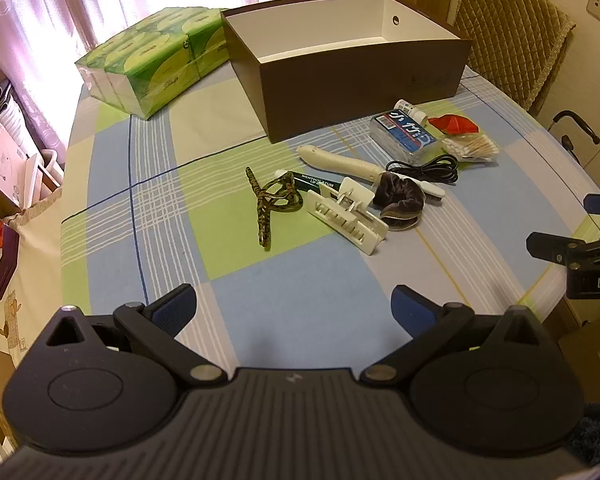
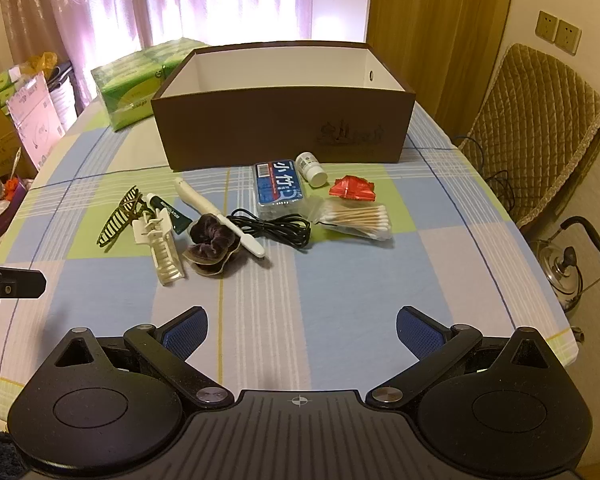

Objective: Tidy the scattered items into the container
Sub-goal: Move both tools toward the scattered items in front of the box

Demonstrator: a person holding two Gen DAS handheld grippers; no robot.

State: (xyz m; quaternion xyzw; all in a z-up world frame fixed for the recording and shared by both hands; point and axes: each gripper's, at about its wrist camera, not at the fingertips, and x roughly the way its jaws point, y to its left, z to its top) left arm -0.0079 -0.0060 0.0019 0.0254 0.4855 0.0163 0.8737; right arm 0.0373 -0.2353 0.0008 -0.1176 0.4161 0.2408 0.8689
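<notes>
Left gripper (image 1: 294, 310) and right gripper (image 2: 302, 330) fingers apart over bare tablecloth (image 2: 340, 280), clutter beside box (image 2: 284, 128)

A lived-in home room: sheer pink curtains (image 2: 148, 4) cover a bright window, a quilted padded chair (image 2: 540, 128) stands beside the desk (image 2: 340, 280) with its plaid cloth, and a metal kettle (image 2: 568, 268) sits low nearby, wall sockets (image 2: 558, 32) above.
</notes>
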